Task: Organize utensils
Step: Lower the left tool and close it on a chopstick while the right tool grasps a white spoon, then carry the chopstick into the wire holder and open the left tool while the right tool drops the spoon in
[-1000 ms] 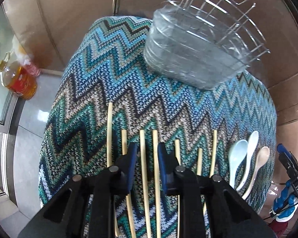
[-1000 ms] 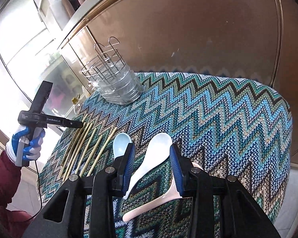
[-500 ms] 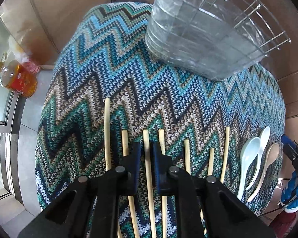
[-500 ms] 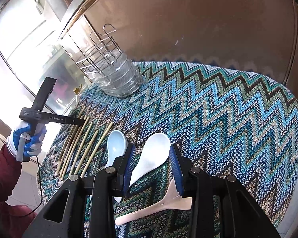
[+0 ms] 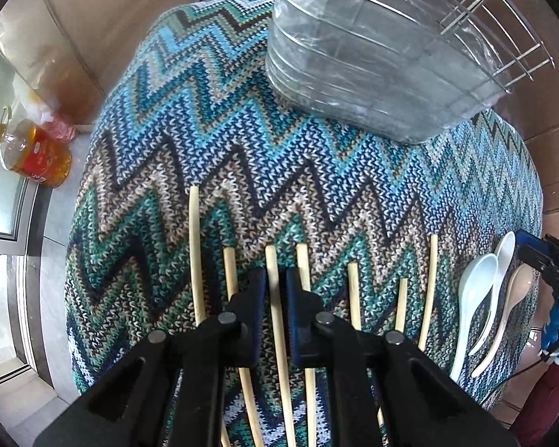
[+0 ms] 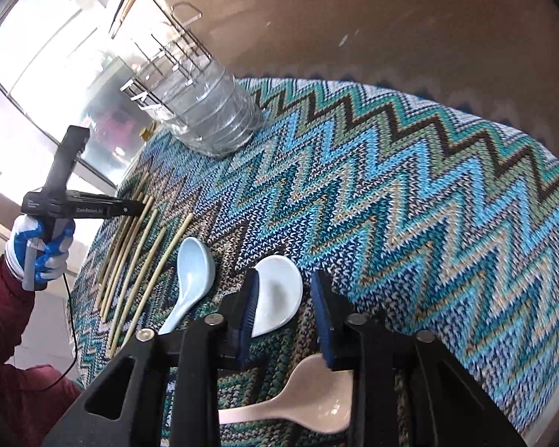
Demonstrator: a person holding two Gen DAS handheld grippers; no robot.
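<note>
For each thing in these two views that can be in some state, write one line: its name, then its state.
Left claw: shut on one chopstick.
Right claw: closing, white spoon between its jaws, pads not yet pressing.
Other chopsticks: lying flat on the cloth.
Pale blue spoon: lying bowl up, untouched.
Beige spoon: lying bowl up, untouched.
Wire rack: upright, no utensils seen in it.
Oil bottle: on the floor, capped.
</note>
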